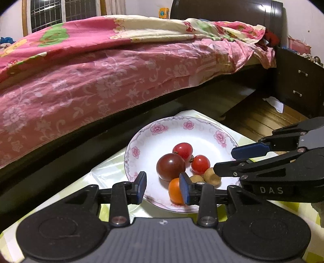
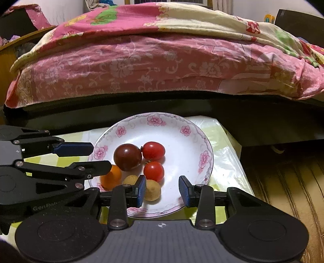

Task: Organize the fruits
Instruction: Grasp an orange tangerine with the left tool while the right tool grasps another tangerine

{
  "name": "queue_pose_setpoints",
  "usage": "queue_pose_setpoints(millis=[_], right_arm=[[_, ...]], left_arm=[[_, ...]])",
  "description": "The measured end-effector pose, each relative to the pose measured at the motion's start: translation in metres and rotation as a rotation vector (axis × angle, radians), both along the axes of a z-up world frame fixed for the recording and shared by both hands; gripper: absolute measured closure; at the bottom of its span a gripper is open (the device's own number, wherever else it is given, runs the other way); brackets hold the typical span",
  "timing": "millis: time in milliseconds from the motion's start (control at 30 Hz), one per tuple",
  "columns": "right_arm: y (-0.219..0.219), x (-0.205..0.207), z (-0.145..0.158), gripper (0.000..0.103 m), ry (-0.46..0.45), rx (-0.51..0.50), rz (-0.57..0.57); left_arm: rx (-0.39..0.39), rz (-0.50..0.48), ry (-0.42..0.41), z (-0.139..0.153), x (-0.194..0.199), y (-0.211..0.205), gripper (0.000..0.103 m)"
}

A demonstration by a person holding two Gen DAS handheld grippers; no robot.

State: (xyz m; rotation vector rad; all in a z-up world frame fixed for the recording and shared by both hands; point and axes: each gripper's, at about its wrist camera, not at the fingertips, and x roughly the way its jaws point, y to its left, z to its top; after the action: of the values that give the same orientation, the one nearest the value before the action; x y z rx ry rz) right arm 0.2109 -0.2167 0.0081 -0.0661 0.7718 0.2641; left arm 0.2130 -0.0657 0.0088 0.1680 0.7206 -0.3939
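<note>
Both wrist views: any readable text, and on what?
"DAS": white letters on the right gripper body, seen in the left wrist view.
"GenRob", cut off by the camera's own gripper: on the left gripper body, seen in the right wrist view.
Yellow box by the headboard: print too small to read.

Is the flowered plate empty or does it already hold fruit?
It holds fruit. The plate carries six pieces: one dark tomato, two red tomatoes, an orange fruit and two small tan fruits.
</note>
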Motion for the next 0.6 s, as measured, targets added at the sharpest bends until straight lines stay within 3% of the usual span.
queue_pose_setpoints(millis=[233, 600], right_arm=[[0.005, -0.019, 0.005, 0.069, 0.001, 0.009, 0.030], [-0.004, -0.048, 0.003, 0.068, 0.041, 0.024, 0.024]], left_arm=[[0.002, -0.025, 0.008, 0.007, -0.020, 0.002, 0.059], [0.011, -0.109, 0.105, -0.003, -0.064, 0.006, 0.058]])
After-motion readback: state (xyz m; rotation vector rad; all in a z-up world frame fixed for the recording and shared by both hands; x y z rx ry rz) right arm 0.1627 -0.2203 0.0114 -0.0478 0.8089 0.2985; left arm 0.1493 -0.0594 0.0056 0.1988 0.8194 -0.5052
